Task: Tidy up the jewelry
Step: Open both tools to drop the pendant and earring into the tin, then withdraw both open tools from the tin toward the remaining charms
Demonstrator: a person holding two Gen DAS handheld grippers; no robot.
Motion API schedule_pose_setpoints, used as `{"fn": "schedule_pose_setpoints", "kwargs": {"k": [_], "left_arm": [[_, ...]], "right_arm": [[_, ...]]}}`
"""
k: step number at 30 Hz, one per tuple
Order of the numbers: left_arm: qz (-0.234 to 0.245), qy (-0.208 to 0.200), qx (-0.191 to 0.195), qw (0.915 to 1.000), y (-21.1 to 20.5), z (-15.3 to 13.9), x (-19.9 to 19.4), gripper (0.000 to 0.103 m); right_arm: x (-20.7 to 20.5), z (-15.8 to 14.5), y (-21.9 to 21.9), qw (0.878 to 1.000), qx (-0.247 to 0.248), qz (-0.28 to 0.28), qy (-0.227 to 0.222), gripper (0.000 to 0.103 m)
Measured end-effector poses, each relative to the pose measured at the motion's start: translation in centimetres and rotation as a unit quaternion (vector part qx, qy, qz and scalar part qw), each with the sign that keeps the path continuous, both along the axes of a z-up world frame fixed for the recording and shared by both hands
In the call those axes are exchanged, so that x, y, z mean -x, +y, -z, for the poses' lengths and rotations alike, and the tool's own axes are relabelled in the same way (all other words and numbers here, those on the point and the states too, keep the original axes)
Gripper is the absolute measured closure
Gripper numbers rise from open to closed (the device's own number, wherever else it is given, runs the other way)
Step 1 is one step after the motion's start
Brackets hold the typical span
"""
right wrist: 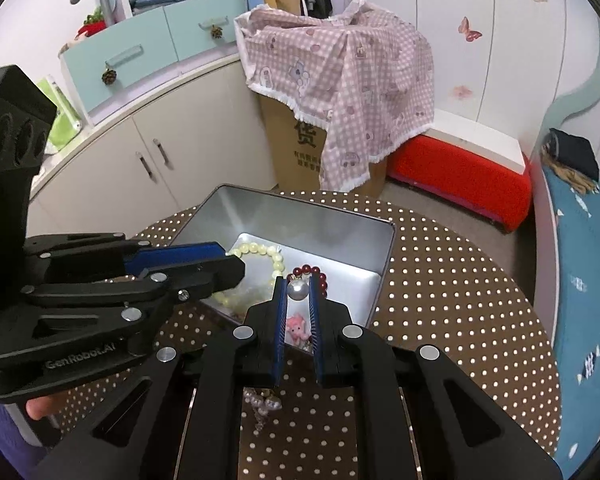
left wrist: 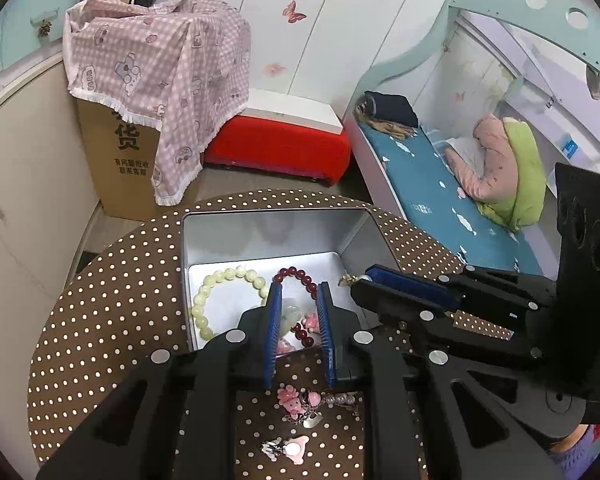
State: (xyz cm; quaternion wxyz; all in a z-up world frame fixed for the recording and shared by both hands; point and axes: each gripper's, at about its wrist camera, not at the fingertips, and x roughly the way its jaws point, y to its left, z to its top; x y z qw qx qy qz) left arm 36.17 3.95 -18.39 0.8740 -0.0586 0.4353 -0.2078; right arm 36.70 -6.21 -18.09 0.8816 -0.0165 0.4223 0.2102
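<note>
A silver tin (left wrist: 268,228) stands open on the brown dotted table (left wrist: 120,320). Inside lie a pale green bead bracelet (left wrist: 204,300) and a dark red bead bracelet (left wrist: 296,274). My left gripper (left wrist: 299,286) hovers over the tin's near side, jaws narrow, with a pale green charm (left wrist: 292,312) that looks pinched between the pads. My right gripper (right wrist: 298,280) is shut on a pearl piece (right wrist: 298,291) above the tin (right wrist: 300,216); it reaches in from the right in the left wrist view (left wrist: 360,280). A pink charm (left wrist: 292,398) and pearls (left wrist: 340,398) lie on the table below the fingers.
A pink clip (left wrist: 296,450) lies near the table's front edge. Behind the table stand a cardboard box under pink check cloth (left wrist: 160,60), a red stool (left wrist: 276,148) and white cabinets (right wrist: 160,140). A bed (left wrist: 440,184) runs along the right.
</note>
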Motion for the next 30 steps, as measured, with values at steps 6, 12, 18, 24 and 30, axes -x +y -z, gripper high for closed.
{"fn": "schedule_pose_setpoints", "kwargs": {"k": [6, 12, 18, 24, 30], "left_arm": [[-0.006, -0.001, 0.005, 1.0000, 0.6, -0.1, 0.2, 0.086], [-0.013, -0.007, 0.015, 0.9998, 1.4, -0.8, 1.0, 0.068], [-0.019, -0.028, 0.022, 0.9992, 1.6, -2.3, 2.7, 0.060], [-0.037, -0.060, 0.027, 0.9971, 2.4, -4.0, 5.3, 0.046], [-0.060, -0.103, 0.006, 0.9929, 3.1, -5.2, 9.0, 0.040]], "right_arm": [[-0.1, 0.5, 0.0, 1.000, -0.004, 0.001, 0.007, 0.091], [0.1, 0.3, -0.6, 1.000, -0.018, 0.008, 0.006, 0.089], [1.1, -1.2, -1.5, 0.999, -0.027, 0.022, -0.005, 0.089], [3.9, -4.0, -2.7, 0.998, -0.026, 0.037, -0.037, 0.079], [7.8, -6.1, -3.7, 0.996, -0.019, 0.047, -0.078, 0.060]]}}
